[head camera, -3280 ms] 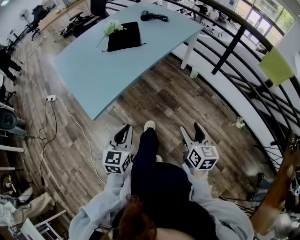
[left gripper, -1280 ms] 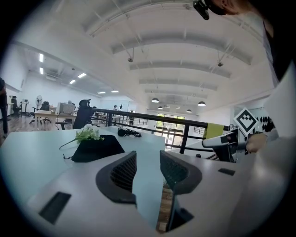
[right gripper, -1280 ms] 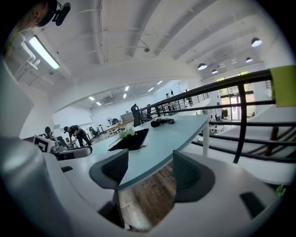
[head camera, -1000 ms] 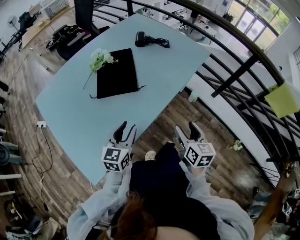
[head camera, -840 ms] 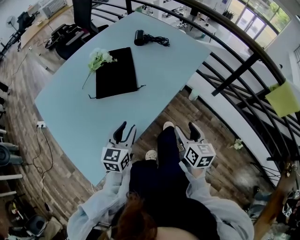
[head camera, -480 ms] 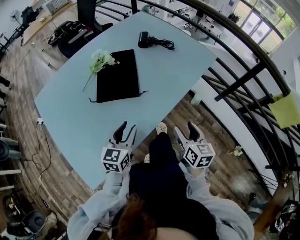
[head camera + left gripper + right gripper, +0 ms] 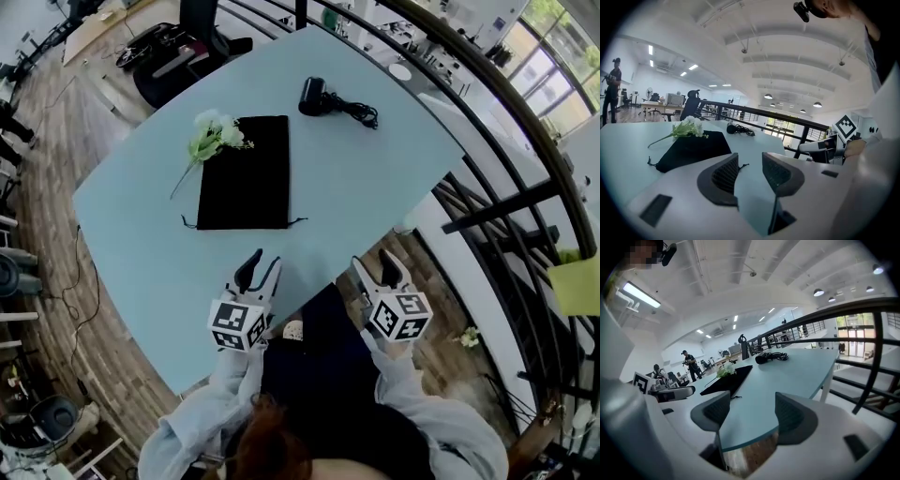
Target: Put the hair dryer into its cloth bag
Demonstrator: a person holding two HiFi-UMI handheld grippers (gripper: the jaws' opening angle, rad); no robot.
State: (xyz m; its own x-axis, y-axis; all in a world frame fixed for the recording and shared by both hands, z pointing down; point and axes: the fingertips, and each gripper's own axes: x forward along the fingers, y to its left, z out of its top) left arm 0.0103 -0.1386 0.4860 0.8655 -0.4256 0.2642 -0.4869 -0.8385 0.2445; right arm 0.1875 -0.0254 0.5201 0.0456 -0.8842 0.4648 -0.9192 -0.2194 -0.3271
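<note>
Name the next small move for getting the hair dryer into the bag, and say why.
Probably reach the right gripper forward across the table toward the hair dryer. Both it and the left gripper hang open and empty at the near edge; the dryer lies far off, beyond the flat cloth bag.

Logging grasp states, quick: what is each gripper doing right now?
Left gripper: open, nothing between its jaws.
Right gripper: open, nothing between its jaws.
</note>
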